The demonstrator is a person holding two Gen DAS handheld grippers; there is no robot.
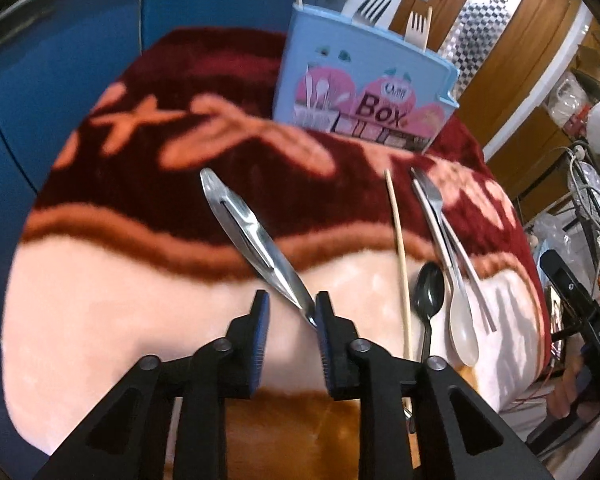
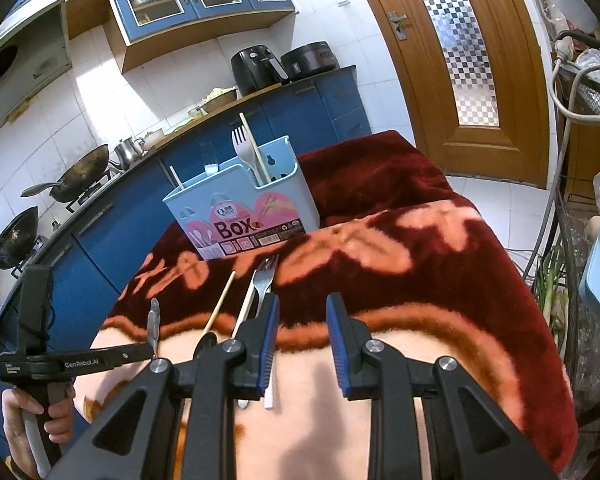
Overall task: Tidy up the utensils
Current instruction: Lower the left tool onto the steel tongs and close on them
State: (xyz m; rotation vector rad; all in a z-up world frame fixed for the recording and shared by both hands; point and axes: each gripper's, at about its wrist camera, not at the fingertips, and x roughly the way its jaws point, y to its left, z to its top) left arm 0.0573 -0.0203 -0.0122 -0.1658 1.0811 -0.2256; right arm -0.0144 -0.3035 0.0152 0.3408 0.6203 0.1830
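A light-blue utensil box (image 1: 364, 92) (image 2: 244, 208) stands upright on the red patterned blanket (image 1: 112, 208), with forks and chopsticks sticking out of it. A long steel utensil with a slotted blade (image 1: 244, 224) (image 2: 154, 320) lies on the blanket. Its near end rests against the right pad of my left gripper (image 1: 292, 300), whose jaws stand apart without pinching it. To its right lie a wooden chopstick (image 1: 398, 248), a black spoon (image 1: 430, 292), a beige spoon (image 1: 462, 320) and a steel fork (image 2: 265, 276). My right gripper (image 2: 303, 304) hovers open and empty beside the fork.
Blue kitchen cabinets (image 2: 292, 116) with woks and appliances run behind the table. A wooden door (image 2: 472, 60) is at the back right. A wire rack with cables and bags (image 2: 580, 240) crowds the right side. A person's hand (image 2: 56, 412) grips the left tool's handle.
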